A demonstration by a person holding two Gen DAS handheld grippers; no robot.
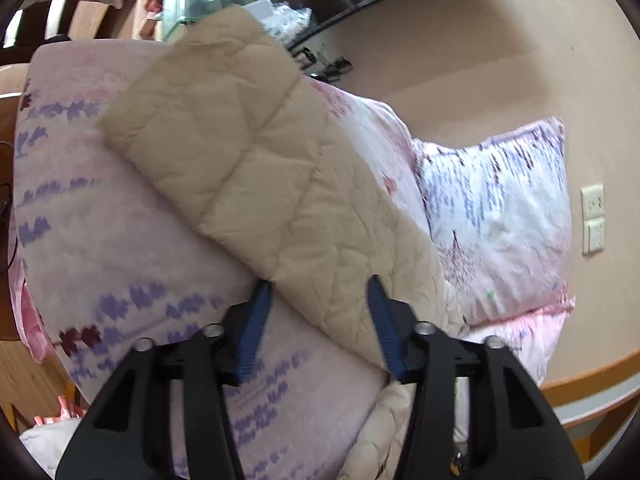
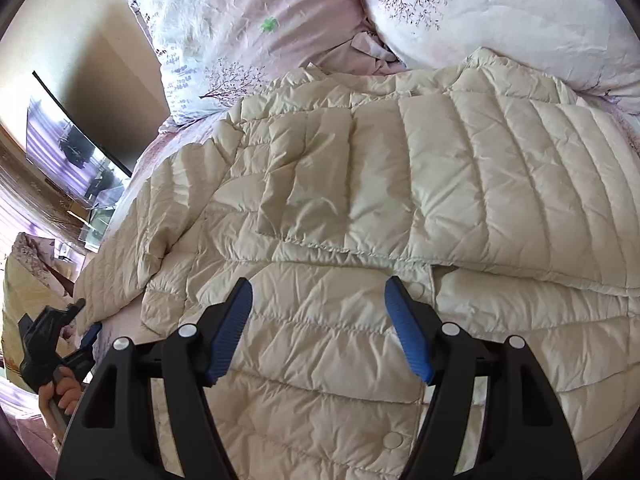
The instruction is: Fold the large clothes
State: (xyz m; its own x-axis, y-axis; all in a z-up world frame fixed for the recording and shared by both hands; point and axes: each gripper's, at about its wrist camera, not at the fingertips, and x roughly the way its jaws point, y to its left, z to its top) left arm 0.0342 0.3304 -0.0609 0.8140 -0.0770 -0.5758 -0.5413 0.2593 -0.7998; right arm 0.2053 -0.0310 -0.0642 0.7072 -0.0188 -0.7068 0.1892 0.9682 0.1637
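A cream quilted down jacket (image 2: 360,208) lies spread on the bed, one sleeve (image 2: 460,184) folded across its front. My right gripper (image 2: 318,292) is open and empty, hovering over the jacket's front near the snap buttons. My left gripper (image 1: 318,288) is open, its blue fingers either side of a jacket sleeve (image 1: 248,160) that stretches away over the bedding. The left gripper also shows in the right wrist view (image 2: 76,332) at the jacket's left edge, held by a hand.
Pink floral bedding (image 1: 100,240) covers the bed. Pillows (image 2: 248,28) lie at its head, one also in the left wrist view (image 1: 500,216). A beige wall with a socket (image 1: 593,218) is beyond. A TV (image 2: 68,144) stands left.
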